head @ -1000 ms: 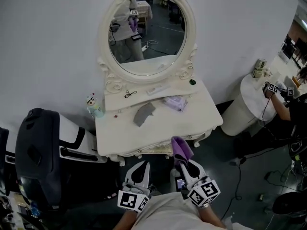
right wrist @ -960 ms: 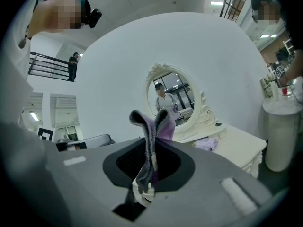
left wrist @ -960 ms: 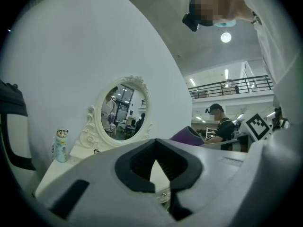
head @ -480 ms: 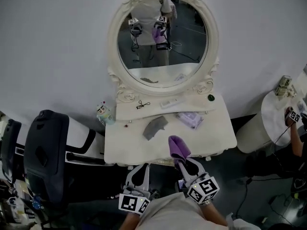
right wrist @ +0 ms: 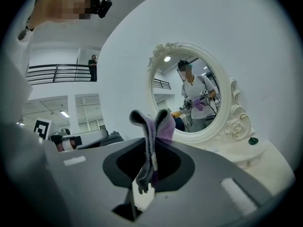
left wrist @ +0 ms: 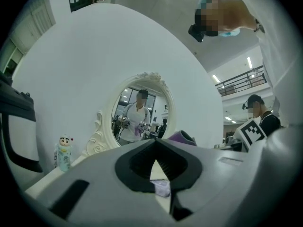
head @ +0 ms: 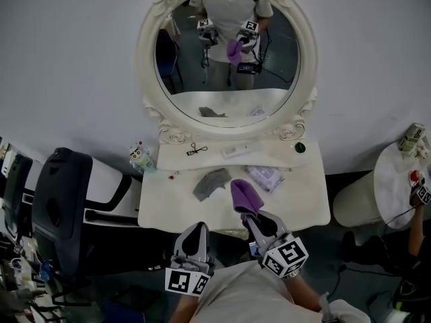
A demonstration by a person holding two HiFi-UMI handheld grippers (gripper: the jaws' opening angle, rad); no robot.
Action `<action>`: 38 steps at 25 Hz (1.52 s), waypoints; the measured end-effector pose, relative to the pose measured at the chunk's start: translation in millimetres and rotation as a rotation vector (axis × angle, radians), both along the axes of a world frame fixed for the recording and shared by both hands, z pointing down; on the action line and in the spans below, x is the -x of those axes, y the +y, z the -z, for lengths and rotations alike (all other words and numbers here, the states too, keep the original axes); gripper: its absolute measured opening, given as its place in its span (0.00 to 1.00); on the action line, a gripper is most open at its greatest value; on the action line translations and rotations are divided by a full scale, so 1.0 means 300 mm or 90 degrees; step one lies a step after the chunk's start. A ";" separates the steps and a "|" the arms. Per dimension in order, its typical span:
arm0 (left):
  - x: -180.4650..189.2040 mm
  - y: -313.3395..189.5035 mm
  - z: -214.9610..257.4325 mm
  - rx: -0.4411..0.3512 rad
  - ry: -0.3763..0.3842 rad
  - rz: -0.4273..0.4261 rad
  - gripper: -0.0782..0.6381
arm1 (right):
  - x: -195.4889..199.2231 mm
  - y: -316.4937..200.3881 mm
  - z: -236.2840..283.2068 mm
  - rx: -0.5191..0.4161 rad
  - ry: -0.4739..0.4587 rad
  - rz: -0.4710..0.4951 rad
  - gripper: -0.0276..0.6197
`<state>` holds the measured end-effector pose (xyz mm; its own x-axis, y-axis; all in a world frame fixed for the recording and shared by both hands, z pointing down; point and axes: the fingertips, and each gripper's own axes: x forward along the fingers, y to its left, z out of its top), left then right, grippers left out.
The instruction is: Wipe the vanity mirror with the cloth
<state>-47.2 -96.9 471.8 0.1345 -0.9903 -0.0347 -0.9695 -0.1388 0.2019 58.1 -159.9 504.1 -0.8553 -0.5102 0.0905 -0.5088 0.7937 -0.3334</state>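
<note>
Head view: we have come square to the oval white-framed vanity mirror [head: 225,79]. Right gripper [head: 253,217] clamps the soft purple cloth [head: 241,195] below the mirror, well short of the glass. Left gripper [head: 196,230] is clenched and empty. Wiping not begun.

Both grippers moved toward the far side. Right gripper [head: 251,216] with purple cloth [head: 242,195] now over vanity table [head: 306,210] near edge, close to grey rag [head: 210,184]; previously short of it. Left gripper [head: 196,228] reached the edge. Person's reflection now centred in mirror [head: 182,59].

The left gripper [head: 196,230] points level, jaws together and empty; the right gripper [head: 253,219] beside it clamps the cloth [head: 242,195].
</note>
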 end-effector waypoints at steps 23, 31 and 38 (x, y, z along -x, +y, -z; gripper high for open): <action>0.253 -0.428 0.066 -0.022 -0.007 -0.142 0.11 | 0.169 -0.265 0.083 -0.008 0.027 -0.150 0.12; 0.335 -0.541 0.032 0.020 -0.028 -0.171 0.11 | 0.219 -0.333 0.114 -0.018 0.029 -0.176 0.12; 0.388 -0.664 0.027 0.059 -0.097 -0.130 0.11 | 0.193 -0.441 0.141 -0.040 0.037 -0.188 0.11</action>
<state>-163.4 -296.0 463.7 0.3293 -0.9399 0.0907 -0.9433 -0.3231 0.0761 0.2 -292.1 461.7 -0.6639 -0.7417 0.0952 -0.7368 0.6271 -0.2526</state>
